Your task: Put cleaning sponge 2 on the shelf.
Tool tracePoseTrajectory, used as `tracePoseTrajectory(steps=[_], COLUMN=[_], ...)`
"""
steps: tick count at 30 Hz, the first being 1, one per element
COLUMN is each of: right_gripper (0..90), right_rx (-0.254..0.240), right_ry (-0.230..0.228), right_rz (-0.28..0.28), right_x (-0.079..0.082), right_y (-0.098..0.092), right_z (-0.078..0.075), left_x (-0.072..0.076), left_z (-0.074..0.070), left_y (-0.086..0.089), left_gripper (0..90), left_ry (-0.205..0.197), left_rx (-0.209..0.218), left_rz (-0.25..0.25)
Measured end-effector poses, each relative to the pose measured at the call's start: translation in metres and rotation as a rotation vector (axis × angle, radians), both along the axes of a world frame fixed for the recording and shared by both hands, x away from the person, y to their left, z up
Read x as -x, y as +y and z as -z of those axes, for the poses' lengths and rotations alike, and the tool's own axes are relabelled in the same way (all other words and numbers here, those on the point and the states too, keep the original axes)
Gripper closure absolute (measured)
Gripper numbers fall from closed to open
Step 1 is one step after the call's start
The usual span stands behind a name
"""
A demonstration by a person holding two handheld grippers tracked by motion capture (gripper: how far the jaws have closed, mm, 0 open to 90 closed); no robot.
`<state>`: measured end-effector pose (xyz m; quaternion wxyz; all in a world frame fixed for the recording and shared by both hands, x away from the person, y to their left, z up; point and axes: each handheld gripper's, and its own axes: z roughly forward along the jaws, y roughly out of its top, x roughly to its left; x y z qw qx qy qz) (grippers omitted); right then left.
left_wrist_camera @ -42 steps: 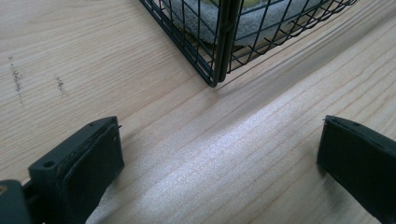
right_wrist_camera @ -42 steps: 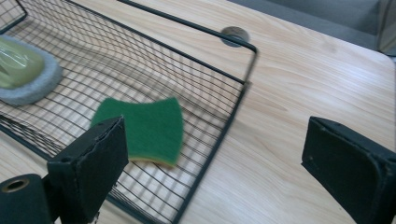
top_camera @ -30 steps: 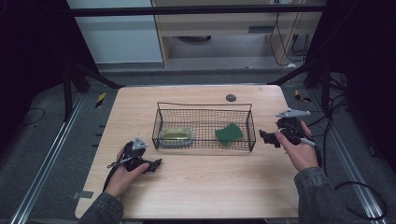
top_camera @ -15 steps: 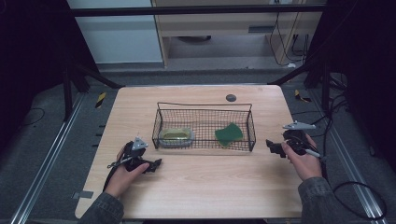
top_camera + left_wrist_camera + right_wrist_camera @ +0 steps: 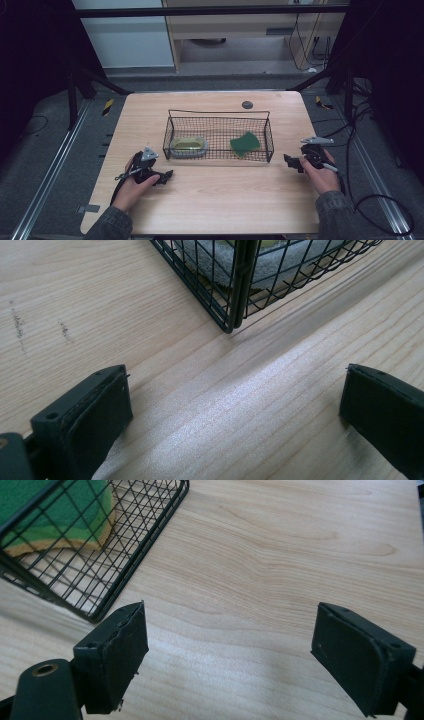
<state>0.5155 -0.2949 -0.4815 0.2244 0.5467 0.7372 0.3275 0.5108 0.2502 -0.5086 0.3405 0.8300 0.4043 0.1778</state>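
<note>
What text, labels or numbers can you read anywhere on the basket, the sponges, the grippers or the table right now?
None readable.
Wire basket: bare black mesh, no tag.
Green sponge and the grey-and-yellow sponge: no print visible.
Left gripper and right gripper: plain black jaws, no markings.
Table: bare wood grain; the dark round spot near its far edge is too small to tell.

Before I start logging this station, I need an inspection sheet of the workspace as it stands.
Surface: light wooden table, bare between the tools.
Job's things: black wire basket holding a green sponge and a grey tray with a yellow pad.
Clutter: small dark round disc behind the basket.
Grippers: left tool open, empty; right tool open, empty.
Cables: black cable trailing right.
Surroundings: dark frame, grey floor.
</note>
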Motion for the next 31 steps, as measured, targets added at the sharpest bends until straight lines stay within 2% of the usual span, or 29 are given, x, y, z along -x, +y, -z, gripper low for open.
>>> tracePoseTrajectory(steps=[5,7,12,18,23,24,25,31], right_gripper=[14.4,13.8,12.2,10.5,8.3,8.3,7.5,6.1], right_rx=[0.013,-0.006,-0.02,-0.02,-0.006,-0.006,0.024,0.019], right_ry=[-0.007,-0.005,-0.003,0.014,-0.017,-0.017,-0.018,-0.01], right_rz=[0.039,0.07,0.1,0.108,0.124,0.124,0.124,0.146], right_x=[-0.009,-0.014,-0.018,-0.019,-0.019,-0.019,-0.019,-0.019], right_y=[-0.003,-0.005,-0.005,-0.003,0.001,0.001,0.005,0.006], right_z=[0.01,0.013,0.018,0.025,0.029,0.029,0.03,0.03], left_x=[0.0,0.0,0.0,0.0,0.0,0.0,0.0,0.0], left_z=[0.0,0.0,0.0,0.0,0.0,0.0,0.0,0.0], left_y=[0.0,0.0,0.0,0.0,0.0,0.0,0.0,0.0], left_gripper=[0.0,0.0,0.0,0.0,0.0,0.0,0.0,0.0], left_ry=[0.0,0.0,0.0,0.0,0.0,0.0,0.0,0.0], left_rx=[0.0,0.0,0.0,0.0,0.0,0.0,0.0,0.0], left_rz=[0.0,0.0,0.0,0.0,0.0,0.0,-0.001,-0.001])
